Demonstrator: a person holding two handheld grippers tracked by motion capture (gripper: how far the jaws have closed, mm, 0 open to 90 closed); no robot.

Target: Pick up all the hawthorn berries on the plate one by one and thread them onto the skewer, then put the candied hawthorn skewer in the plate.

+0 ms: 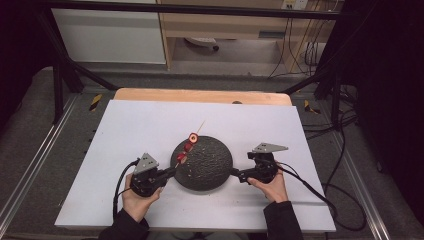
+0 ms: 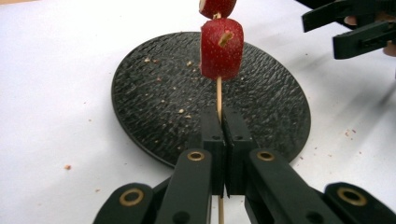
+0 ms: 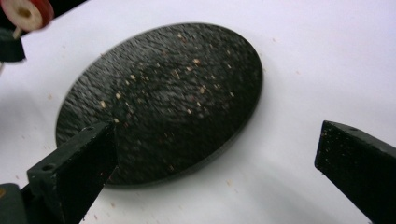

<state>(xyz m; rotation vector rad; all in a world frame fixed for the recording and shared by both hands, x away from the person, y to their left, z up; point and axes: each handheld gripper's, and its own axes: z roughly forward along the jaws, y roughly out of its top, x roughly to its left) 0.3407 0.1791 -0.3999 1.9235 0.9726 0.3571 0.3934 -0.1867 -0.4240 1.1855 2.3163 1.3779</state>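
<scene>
The left gripper [image 2: 223, 126] is clamped on the lower end of a wooden skewer [image 2: 218, 95] threaded with strawberry pieces [image 2: 222, 48]. In the high view the skewer's long axis runs diagonally up from that gripper, over the left part of the round black slate plate [image 1: 210, 167], its bare tip pointing toward the table's far right. The right gripper [image 1: 235, 174] hangs at the plate's right edge, its jaws spread wide with nothing between them.

No readable text, labels or numbers; background fittings perhaps too blurred.
</scene>
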